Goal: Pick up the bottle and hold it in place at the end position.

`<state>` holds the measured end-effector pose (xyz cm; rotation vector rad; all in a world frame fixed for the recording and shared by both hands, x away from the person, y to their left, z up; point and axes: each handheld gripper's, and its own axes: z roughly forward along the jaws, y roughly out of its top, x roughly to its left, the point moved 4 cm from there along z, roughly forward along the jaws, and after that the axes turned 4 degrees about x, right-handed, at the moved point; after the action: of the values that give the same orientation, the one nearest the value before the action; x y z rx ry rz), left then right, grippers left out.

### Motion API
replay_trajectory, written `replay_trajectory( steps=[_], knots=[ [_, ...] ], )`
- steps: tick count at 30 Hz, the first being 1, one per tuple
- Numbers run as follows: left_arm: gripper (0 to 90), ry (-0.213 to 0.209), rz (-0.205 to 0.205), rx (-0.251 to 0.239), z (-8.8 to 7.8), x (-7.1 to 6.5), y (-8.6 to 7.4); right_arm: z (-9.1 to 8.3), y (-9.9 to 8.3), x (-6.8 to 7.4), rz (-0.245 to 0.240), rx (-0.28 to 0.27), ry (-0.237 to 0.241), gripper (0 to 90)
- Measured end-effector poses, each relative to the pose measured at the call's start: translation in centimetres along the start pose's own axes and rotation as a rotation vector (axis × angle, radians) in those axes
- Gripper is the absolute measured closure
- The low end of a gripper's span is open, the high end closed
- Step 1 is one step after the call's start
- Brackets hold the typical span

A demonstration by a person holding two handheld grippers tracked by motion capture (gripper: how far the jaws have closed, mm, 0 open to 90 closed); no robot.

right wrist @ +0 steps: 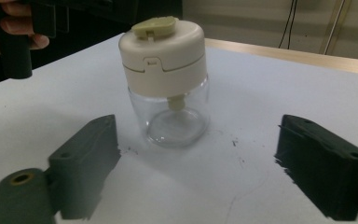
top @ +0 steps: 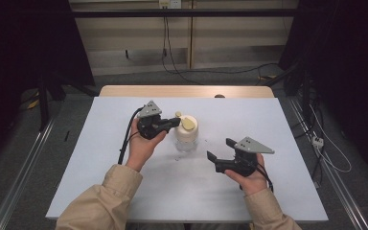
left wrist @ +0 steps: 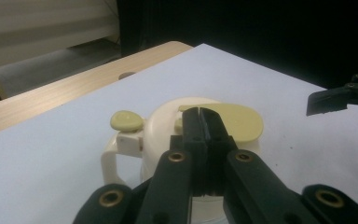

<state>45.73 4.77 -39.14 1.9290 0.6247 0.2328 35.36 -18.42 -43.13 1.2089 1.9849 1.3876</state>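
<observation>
Dark curtains flanked the room in the high view, with a pale wall and hanging cables behind and grey floor around the tabletop (top: 124,191), which carried a white sheet over a wooden top. On it, near the middle, stood a small jar (top: 186,136) with a clear glass body and a cream lid. I held the left hand-held gripper (top: 175,122) at the lid's top and the right hand-held gripper (top: 218,149) well apart from the jar, to its right and nearer me.

Left gripper view: my jaws were pressed together, tips lying over the yellow flap (left wrist: 242,121) on the cream lid (left wrist: 161,119); whether they pinched the flap's edge or merely rested on it I could not tell. A yellow button (left wrist: 127,121) sat beside the lid on a side tab. I judged the step to be working this flap, best done with a light, level pull so the jar would not tip.

Right gripper view: my jaws stood wide apart and empty, framing the jar (right wrist: 172,93), which stood upright on the white sheet, apparently empty. I judged that closing them gently on the glass body would steady it; the smooth glass could slip. Faint dark scuffs (right wrist: 235,142) marked the sheet beside the jar.
</observation>
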Motion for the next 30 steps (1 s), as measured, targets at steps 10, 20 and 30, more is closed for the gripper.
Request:
replay_trajectory(
  steps=[10, 20, 30],
  knots=[
    [90.0, 0.012, 0.013, 0.022, 0.7, -0.1, -0.2, 1.0, 0.6, 0.4, 0.000, 0.013, -0.010, 17.5],
    [90.0, 0.014, -0.004, 0.034, 0.5, -0.2, -0.2, 1.8, 1.1, 1.3, -0.020, 0.034, 0.021, 23.2],
    [90.0, 0.007, 0.002, 0.029, 0.2, -0.3, -0.4, 2.8, 2.1, 1.7, -0.019, 0.050, 0.044, 45.2]
  ],
)
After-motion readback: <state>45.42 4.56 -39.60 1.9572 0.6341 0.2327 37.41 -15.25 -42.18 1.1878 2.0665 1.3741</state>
